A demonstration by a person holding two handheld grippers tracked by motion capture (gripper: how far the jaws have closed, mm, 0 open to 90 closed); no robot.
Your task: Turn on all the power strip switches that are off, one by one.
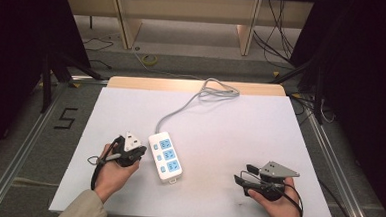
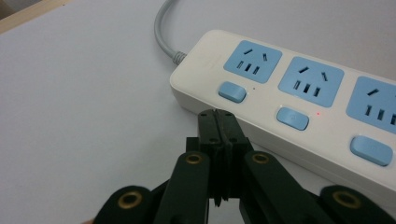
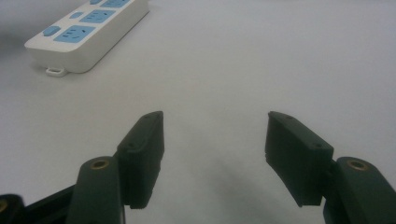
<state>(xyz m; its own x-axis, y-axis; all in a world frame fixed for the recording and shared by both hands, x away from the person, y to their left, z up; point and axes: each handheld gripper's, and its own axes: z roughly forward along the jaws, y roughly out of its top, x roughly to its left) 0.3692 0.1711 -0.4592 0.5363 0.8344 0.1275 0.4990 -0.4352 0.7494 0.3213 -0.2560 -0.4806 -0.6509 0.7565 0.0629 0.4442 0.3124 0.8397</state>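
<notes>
While the left gripper (image 1: 137,153) lies in the person's left hand (image 1: 115,172) at the near left of the white table (image 1: 240,126), its jaws are pressed flat together with nothing between them, as the left gripper view shows. In that view the closed tips (image 2: 218,122) sit just beside the long side wall of the white power strip (image 2: 299,102), close under the first blue switch (image 2: 232,91); whether they touch the casing cannot be told. A small red light (image 2: 318,112) glows by the second switch (image 2: 292,118). The left forearm, in a beige sleeve (image 1: 83,208), enters from the bottom edge and angles toward the strip.

The right gripper (image 1: 245,174) rests in the right hand (image 1: 276,203) near the front right of the table, a grey three-cornered plate (image 1: 278,169) on top, pointing left toward the strip. Its jaws stand wide apart and hold nothing, with bare table surface between them in the right gripper view (image 3: 215,140).

The power strip (image 1: 165,156) lies a little left of the table's centre, slanted, with three blue socket panels. Its grey cable (image 1: 191,106) runs up to the far edge and loops there.

Between the strip and the right gripper the white surface is open, as is the whole far right half of the table. The left gripper has only a narrow band of table between it and the left edge. Both hands are close to the near edge.
</notes>
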